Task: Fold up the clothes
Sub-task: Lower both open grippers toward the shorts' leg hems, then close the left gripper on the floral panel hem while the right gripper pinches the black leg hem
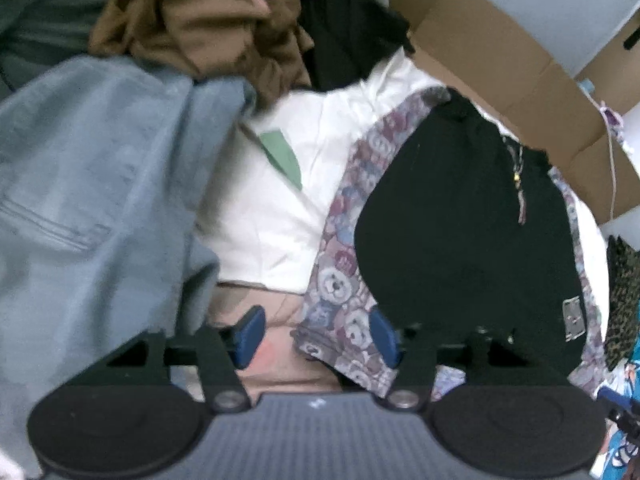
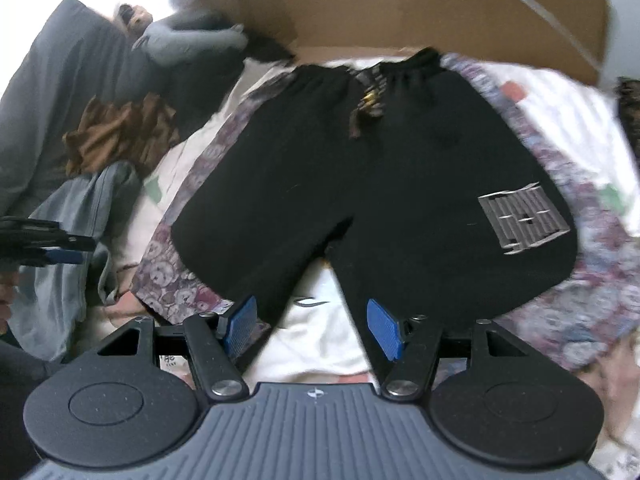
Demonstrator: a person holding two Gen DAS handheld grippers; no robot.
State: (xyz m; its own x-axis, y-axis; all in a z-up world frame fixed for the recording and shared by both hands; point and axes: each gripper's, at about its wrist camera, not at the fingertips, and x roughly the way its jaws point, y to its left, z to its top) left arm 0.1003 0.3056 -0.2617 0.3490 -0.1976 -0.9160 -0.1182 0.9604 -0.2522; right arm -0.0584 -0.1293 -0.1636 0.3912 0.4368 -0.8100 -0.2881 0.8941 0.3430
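A bed (image 2: 568, 92) with a white cover carries the things. On it lies a teddy-bear print cloth (image 2: 592, 292), with black shorts (image 2: 360, 184) spread flat on top. Beside these lie blue jeans (image 1: 88, 184), a crumpled brown garment (image 1: 200, 20) and a cardboard box (image 2: 420, 12).

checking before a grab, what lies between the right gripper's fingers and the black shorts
Nothing. In the right wrist view the open right gripper hangs over white fabric showing between the black shorts' two legs, whose hems pass beside each finger.

left tool (image 1: 316, 334): angled down, jaws apart, empty | right tool (image 2: 314, 326): angled down, jaws apart, empty
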